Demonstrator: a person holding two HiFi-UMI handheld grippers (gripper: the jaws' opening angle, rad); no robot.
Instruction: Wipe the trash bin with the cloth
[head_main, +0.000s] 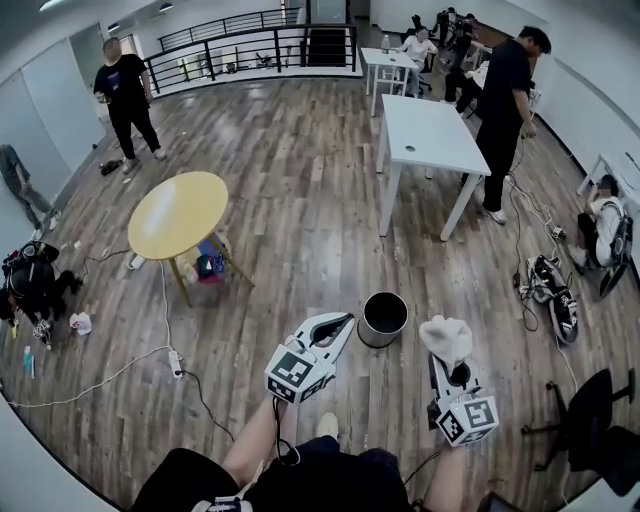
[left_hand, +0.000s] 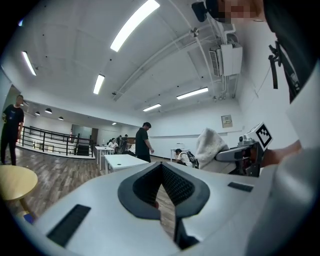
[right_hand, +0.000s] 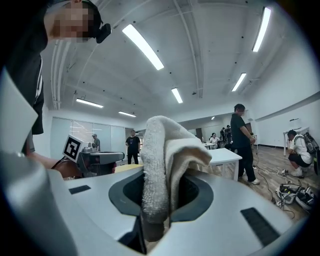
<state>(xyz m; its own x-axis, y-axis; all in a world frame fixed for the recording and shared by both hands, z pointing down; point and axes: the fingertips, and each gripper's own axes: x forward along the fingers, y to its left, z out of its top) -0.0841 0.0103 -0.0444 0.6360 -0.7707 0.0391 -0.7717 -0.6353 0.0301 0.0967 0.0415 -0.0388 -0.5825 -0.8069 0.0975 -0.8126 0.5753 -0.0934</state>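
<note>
One upright trash bin (head_main: 383, 318) sits near the cloth (right_hand: 162, 150) in right gripper (right_hand: 159, 207).

The trash bin (head_main: 384, 318) stands on the floor (head_main: 300, 210) between the two grippers, with the left gripper (head_main: 343, 322) just beside it on its left and the right gripper (head_main: 455, 370) near its right. The cloth (head_main: 447, 338) sits between the right gripper's jaws. A rectangular table (head_main: 425, 130) stands well behind the bin, and a round table (head_main: 180, 212) is far off to the left, with a power strip (head_main: 176, 362) on the floor before it.
</note>
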